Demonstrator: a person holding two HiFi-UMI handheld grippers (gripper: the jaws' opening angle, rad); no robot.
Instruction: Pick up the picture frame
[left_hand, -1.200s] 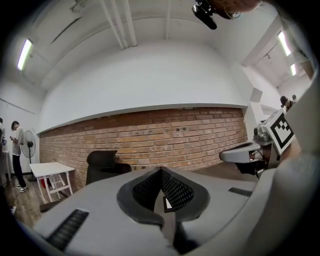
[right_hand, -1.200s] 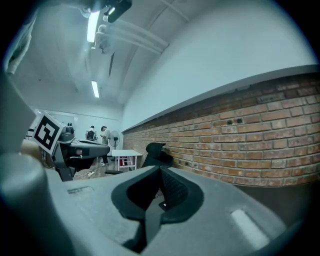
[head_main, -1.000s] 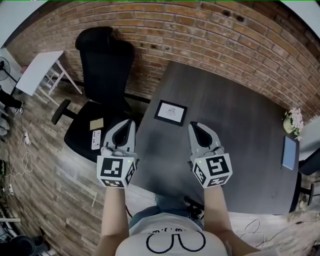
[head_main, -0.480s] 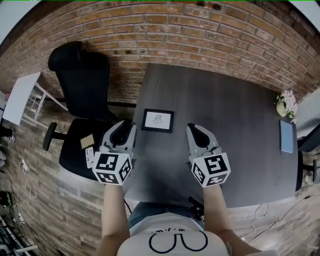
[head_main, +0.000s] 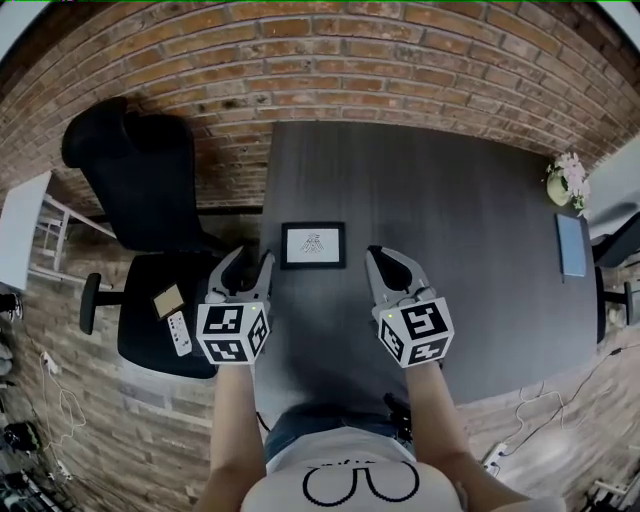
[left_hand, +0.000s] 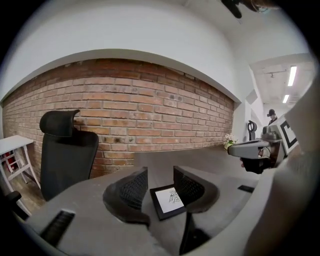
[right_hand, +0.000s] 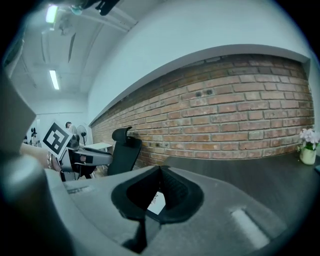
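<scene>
Brick wall (head_main: 330, 60) runs behind a dark grey surface (head_main: 440, 220), seen from the head view with a black office chair (head_main: 140, 190) off its edge at 9 o'clock and a small flower vase (head_main: 563, 180) far out at 2 o'clock. The picture frame (head_main: 313, 245) lies flat near the surface's left edge at 12 o'clock from the person, face up, a thin black border round a white print. The left claw (head_main: 252, 256) sits just short of the frame with the frame at its 2 o'clock. The right claw (head_main: 373, 253) has it at 10 o'clock, and neither touches it. In the left gripper view the left claw's jaws are opening with nothing clamped between them. The picture frame (left_hand: 169, 200) shows through the gap, on the surface a little ahead, one corner turned toward the camera. In the right gripper view the right claw's jaws are pressed together on nothing, and only a sliver of the frame's white print (right_hand: 156, 200) peeks past them at 6 o'clock. The frame looks light and stiff, probably with a smooth, breakable front. Lying flat, it offers little height, so the near-left border seems the place to pinch, one jaw worked under the edge and the pressure kept on the black rim, not the print.
</scene>
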